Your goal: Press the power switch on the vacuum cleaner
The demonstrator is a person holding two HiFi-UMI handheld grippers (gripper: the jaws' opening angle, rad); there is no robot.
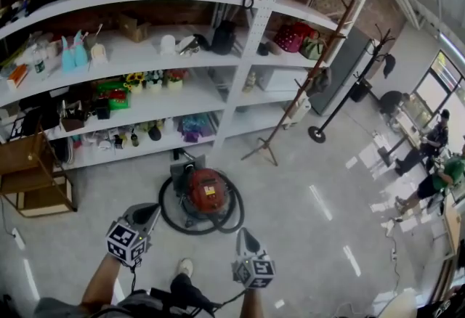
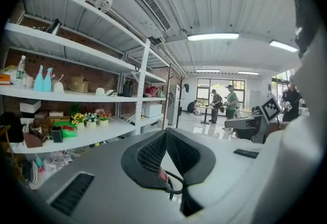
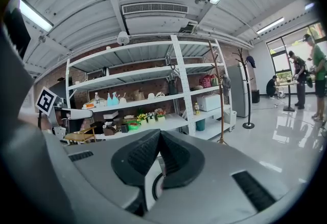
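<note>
1. The red round canister vacuum cleaner (image 1: 206, 190) sits on the glossy grey floor (image 1: 312, 226) at frame centre, ringed by a coiled black hose (image 1: 168, 215).
2. Its long axis runs roughly bottom to top of the frame, with the dark end toward the white metal shelf (image 1: 251, 41). The power switch is too small to make out.
3. The left claw (image 1: 147, 211) is at lower left, just below the hose, and points up at the vacuum. Its ribbed pads (image 2: 150, 154) are pressed together, gripping nothing.
4. The right claw (image 1: 245, 237) is at lower centre, near the vacuum but apart from it. It is closed and empty.
</note>
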